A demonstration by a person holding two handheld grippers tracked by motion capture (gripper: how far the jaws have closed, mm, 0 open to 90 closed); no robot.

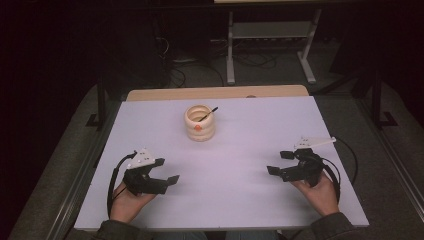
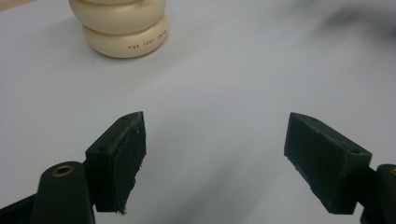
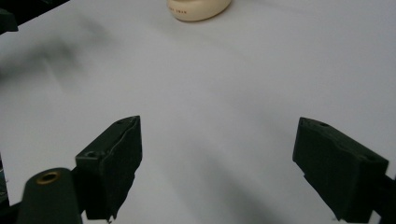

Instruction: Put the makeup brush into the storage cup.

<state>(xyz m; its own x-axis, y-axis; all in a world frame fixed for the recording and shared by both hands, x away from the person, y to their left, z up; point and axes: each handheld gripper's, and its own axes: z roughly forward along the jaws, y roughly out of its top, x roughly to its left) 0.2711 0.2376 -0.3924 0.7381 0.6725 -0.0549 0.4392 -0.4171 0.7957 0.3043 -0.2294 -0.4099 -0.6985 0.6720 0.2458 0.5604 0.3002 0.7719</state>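
High view: white table [image 1: 230,200] with a cream ribbed pot [image 1: 200,123] standing upright toward the far side, roughly on the centre line. A thin dark stick [image 1: 208,114] leans in the pot, its tip poking out over the right rim. A small orange mark sits on the pot's near face.

Left gripper [image 1: 167,171] — held in the person's left hand [image 1: 127,202] near the front left of the table, jaws spread apart with nothing between them. The left gripper view confirms this: both black jaws stand wide over bare white surface, and the pot [image 2: 122,29] is ahead and to the upper left, well apart from them. Small lettering runs along the pot's lowest ring; too small to read fully.

Right gripper [image 1: 280,162] — held in the right hand [image 1: 322,192] near the front right, jaws likewise spread and empty. In the right gripper view the pot's base [image 3: 198,9] shows at the top edge, well apart from the jaws.

Both grippers point inward toward the table's middle, well apart from each other.
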